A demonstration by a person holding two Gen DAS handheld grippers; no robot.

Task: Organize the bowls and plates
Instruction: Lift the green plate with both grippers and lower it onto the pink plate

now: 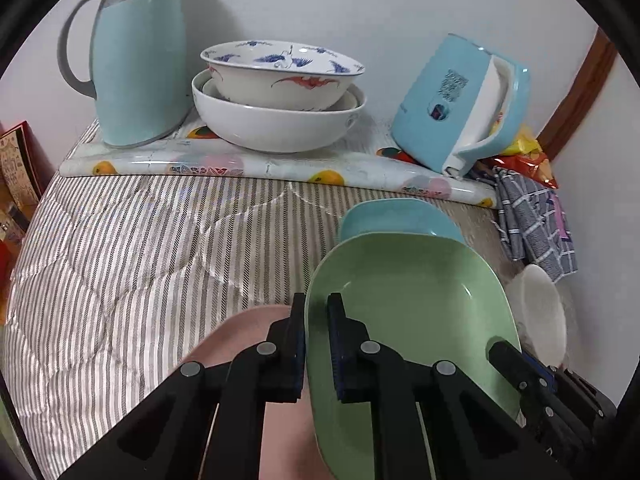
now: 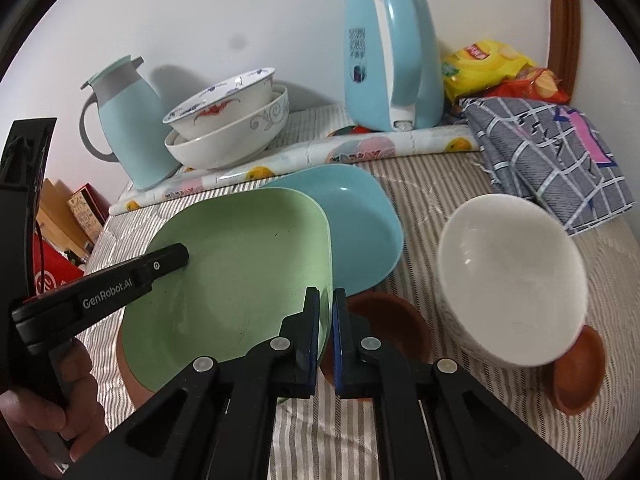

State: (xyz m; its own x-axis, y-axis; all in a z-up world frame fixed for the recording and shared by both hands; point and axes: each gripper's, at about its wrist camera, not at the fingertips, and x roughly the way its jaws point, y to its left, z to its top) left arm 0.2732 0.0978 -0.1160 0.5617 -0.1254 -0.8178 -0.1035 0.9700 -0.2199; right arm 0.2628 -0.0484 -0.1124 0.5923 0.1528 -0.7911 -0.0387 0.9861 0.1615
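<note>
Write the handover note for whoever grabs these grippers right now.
Left gripper: shut on the green plate, at its left rim.
Right gripper: shut on the same plate's right rim.
The green plate overlaps the blue plate, above a pink plate.
White bowl sits to the right, near two brown dishes.
Done: patterned bowl nested in the large white bowl at the back.
Left: set the green plate down, stack the plates, put away the white bowl.

Pink plate (image 1: 240, 332) mostly hidden under green plate (image 1: 408, 300) — white bowl (image 2: 510, 280) blurred.
</note>
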